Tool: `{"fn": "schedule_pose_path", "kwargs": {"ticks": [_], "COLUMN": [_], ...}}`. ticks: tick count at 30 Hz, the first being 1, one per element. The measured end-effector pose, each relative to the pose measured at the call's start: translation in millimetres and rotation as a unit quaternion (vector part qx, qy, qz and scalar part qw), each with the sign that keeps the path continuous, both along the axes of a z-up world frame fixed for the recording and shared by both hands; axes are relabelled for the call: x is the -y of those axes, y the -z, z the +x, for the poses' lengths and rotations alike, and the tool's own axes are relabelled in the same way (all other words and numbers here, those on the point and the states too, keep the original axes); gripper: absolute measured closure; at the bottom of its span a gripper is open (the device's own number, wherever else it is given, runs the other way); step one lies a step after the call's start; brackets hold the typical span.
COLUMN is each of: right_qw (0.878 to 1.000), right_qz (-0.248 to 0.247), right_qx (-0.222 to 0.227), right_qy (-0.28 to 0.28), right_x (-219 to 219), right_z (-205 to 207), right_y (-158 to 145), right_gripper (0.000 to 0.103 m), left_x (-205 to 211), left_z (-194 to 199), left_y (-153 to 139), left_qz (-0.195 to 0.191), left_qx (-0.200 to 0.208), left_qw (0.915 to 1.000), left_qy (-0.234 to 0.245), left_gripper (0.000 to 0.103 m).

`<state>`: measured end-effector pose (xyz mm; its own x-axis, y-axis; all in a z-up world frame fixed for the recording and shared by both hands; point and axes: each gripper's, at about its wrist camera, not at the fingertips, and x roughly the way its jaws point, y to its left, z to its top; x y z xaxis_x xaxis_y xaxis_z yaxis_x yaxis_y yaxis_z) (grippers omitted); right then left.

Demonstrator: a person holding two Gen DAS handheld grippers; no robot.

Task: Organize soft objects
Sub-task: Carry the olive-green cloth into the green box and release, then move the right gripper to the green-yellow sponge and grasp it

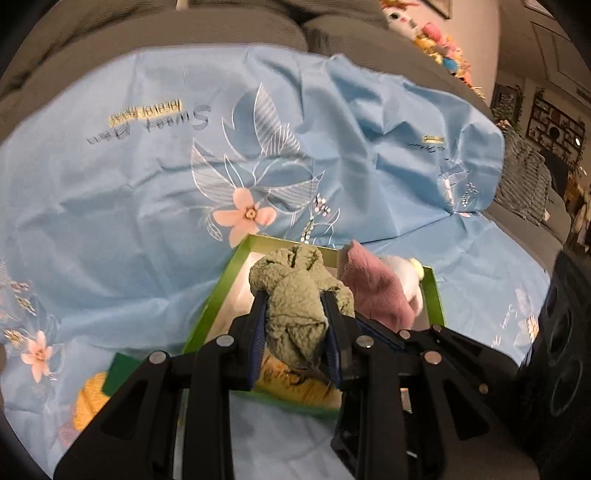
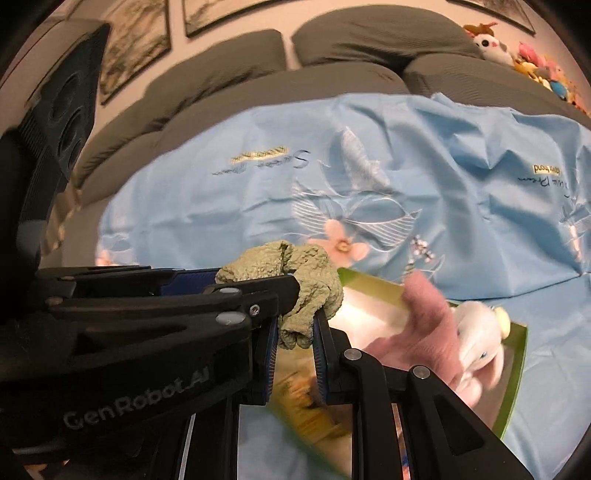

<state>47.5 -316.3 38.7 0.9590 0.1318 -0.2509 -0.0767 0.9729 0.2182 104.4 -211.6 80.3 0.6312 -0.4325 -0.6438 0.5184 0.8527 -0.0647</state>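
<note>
The green cloth (image 1: 295,295) hides the green box (image 1: 221,291) floor.

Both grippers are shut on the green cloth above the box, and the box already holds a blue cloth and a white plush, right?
Not quite: the cloth in the box is pink, not blue, as the left wrist view shows. The rest holds: the left gripper and right gripper are shut on the green cloth, and the white plush lies beside the pink cloth.

I see a grey sofa (image 1: 229,33) draped with a light blue floral sheet (image 1: 129,177), on the sheet a green box (image 1: 221,288), a yellow soft item (image 1: 88,402) just beside its near corner.
</note>
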Motion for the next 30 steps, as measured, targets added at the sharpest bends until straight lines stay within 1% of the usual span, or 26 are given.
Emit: {"fn": "schedule_pose_path", "kwargs": {"ticks": [2, 4, 5, 6, 7, 8, 9, 10, 11, 14, 17, 20, 24, 26, 30], "right_qw": [1.0, 0.999, 0.998, 0.997, 0.996, 0.995, 0.994, 0.994, 0.995, 0.996, 0.995, 0.995, 0.996, 0.996, 0.996], "right_qz": [0.014, 0.033, 0.037, 0.036, 0.032, 0.027, 0.025, 0.028, 0.034, 0.044, 0.061, 0.077, 0.084, 0.088, 0.081], "right_qx": [-0.018, -0.041, -0.052, -0.062, -0.073, -0.084, -0.091, -0.09, -0.085, -0.069, -0.056, -0.044, -0.032, -0.028, -0.027], "right_qy": [0.007, 0.009, 0.014, 0.02, 0.029, 0.043, 0.051, 0.052, 0.047, 0.047, 0.052, 0.045, 0.027, 0.012, -0.015], "right_x": [9.4, 17.0, 19.7, 22.0, 24.6, 26.3, 28.6, 31.7, 34.1, 41.3, 47.6, 48.6, 42.5, 37.9, 25.3], "right_z": [14.4, 25.4, 29.6, 33.9, 37.6, 38.2, 38.2, 36.7, 33.4, 21.7, 13.0, 4.8, -4.3, -7.3, -12.7], "right_y": [5.4, 13.8, 18.6, 22.2, 25.7, 29.2, 30.5, 30.5, 29.2, 23.1, 18.0, 14.8, 12.4, 12.4, 13.8], "right_gripper": [0.083, 0.083, 0.083, 0.082, 0.074, 0.063, 0.059, 0.053, 0.05, 0.048, 0.044, 0.043, 0.042, 0.042, 0.042], "left_x": [5.7, 13.4, 17.4, 20.3, 20.7, 21.1, 19.3, 16.5, 11.9, -0.6, -17.4, -36.8, -58.0, -69.7, -91.8], "left_z": [15.7, 27.3, 33.0, 37.6, 41.1, 46.3, 50.2, 52.7, 53.7, 53.2, 46.1, 31.2, 8.6, -7.6, -32.0], "left_y": [8.0, 19.8, 27.0, 32.9, 37.0, 42.3, 45.9, 47.1, 46.2, 37.9, 26.8, 18.7, 18.0, 21.0, 35.1], "left_qz": [-0.002, 0.005, 0.01, 0.01, 0.01, 0.009, 0.005, 0.0, -0.009, -0.017, -0.03, -0.038, -0.05, -0.046, -0.042], "left_qx": [-0.024, -0.041, -0.052, -0.063, -0.071, -0.085, -0.096, -0.101, -0.1, -0.096, -0.08, -0.061, -0.039, -0.029, -0.032], "left_qw": [0.9997, 0.999, 0.9985, 0.9979, 0.9972, 0.9961, 0.995, 0.9943, 0.9941, 0.9936, 0.9939, 0.994, 0.9942, 0.9943, 0.9934], "left_qy": [-0.005, -0.013, -0.015, -0.015, -0.018, -0.023, -0.027, -0.032, -0.04, -0.058, -0.07, -0.082, -0.087, -0.092, -0.102], "left_gripper": [0.073, 0.071, 0.064, 0.055, 0.028, 0.006, 0.001, 0.001, 0.001, 0.001, 0.001, 0.001, 0.001, 0.001, 0.001]}}
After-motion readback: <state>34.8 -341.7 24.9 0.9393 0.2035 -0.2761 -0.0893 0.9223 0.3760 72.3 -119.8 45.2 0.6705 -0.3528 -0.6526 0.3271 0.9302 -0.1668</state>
